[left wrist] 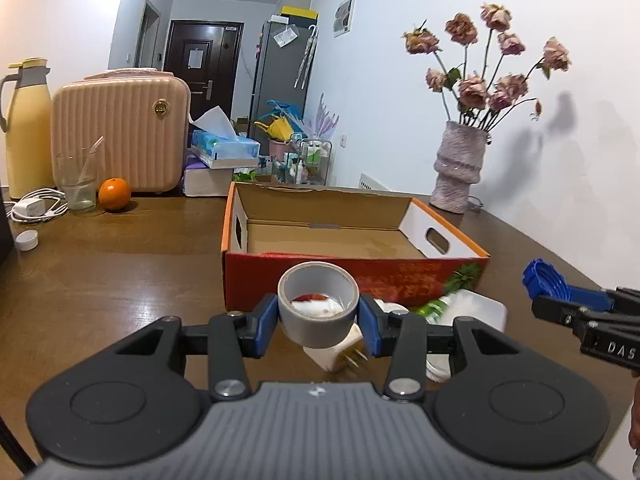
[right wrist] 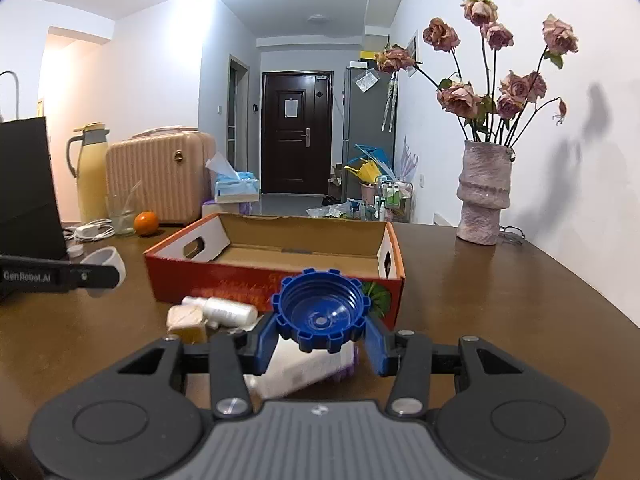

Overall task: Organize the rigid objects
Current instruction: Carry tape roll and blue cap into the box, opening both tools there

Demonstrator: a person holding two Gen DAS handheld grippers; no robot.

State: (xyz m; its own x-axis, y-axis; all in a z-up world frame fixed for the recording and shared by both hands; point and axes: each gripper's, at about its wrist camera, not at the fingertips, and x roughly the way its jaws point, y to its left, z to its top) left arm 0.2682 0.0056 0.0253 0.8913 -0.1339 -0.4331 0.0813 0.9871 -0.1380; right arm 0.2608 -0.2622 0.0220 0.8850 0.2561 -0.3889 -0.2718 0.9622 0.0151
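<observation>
A: What are your claws holding?
B: Your left gripper is clamping the grey tape roll at lower centre, just before the open cardboard box (mid-frame). Your right gripper is pinching the blue cap, with bottles lying below the box front

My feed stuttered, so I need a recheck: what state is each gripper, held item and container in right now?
Left gripper: shut on grey duct tape roll, held above the table.
Right gripper: shut on blue notched plastic cap, hollow side up.
Orange cardboard box: open, looks empty.
Clear drinking glass: upright, straw inside.
Ribbed pink vase: upright, holding dried roses.
</observation>
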